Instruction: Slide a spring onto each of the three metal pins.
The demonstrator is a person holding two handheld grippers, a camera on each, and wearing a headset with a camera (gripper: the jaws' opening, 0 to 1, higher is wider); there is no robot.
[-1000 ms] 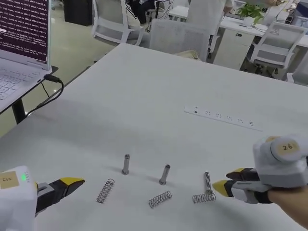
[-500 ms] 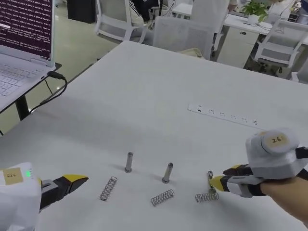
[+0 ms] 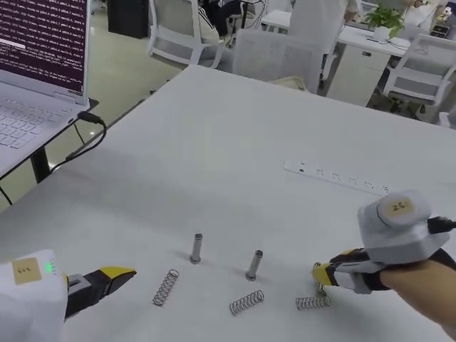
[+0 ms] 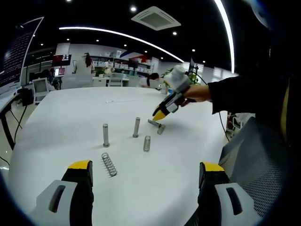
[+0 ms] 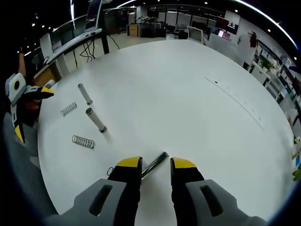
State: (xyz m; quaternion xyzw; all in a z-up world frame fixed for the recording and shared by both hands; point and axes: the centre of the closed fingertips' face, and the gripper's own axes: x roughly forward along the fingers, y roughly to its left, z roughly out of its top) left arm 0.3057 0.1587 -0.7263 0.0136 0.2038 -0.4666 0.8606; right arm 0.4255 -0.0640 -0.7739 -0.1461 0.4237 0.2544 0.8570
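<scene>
Plainly the risk sits at the right tool point(image 5: 156, 163). Its jaws stand a little apart with the right pin point(image 5: 155, 165) between them, and as far as I can tell they have not pinched it and hold nothing. If they close off-centre, one jaw would likely shove the pin sideways and tip it or send it rolling. The right gripper view shows it slanting between the jaws, so I cannot tell whether it stands upright or leans. The right spring point(image 3: 313, 303) lies on the tabletop point(image 3: 235, 149) just beside that pin, near the tool's tip. A careless sweep there could skid it away or snag a coil. Further out, the middle pin point(image 3: 255, 264) and left pin point(image 3: 197, 248) stand upright. The middle spring point(image 3: 246, 302) and left spring point(image 3: 166, 287) lie flat near them, and no spring is on any pin yet. In the head view the right tool reaches in low from the right edge, almost level with the tabletop, its yellow tips pointing left at the pin. The left tool point(image 4: 146, 165) is held low at the near left, well apart from the work. Its jaws are wide open and empty, and it aims toward the left spring. A power strip point(image 3: 335, 178) lies far behind.
</scene>
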